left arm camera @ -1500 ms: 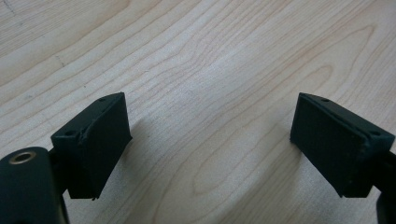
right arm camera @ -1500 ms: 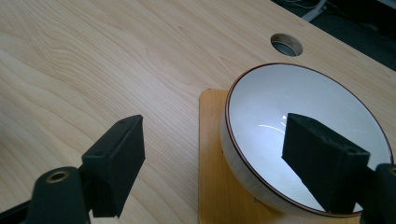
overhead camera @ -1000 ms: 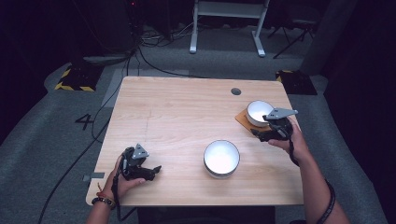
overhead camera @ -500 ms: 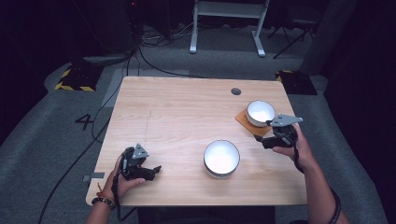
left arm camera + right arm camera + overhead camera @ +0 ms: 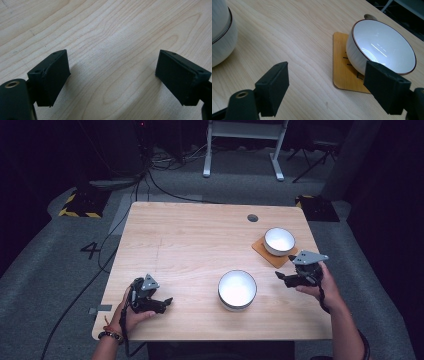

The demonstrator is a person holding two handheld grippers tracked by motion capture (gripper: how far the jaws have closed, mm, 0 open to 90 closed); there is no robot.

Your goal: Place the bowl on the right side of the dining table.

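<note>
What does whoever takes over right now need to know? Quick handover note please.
Right claw: open, empty, just beside the small bowl, not touching it.
Left claw: open, empty, low over bare table at the near left corner.
Small bowl sits upright on the orange coaster, far right side of the table. Large bowl stands apart on the wood, near centre, between the two hands.
Done: small bowl looks placed on the coaster.
Left: large bowl untouched, probably the next thing to handle; the right claw is nearer to it.
</note>
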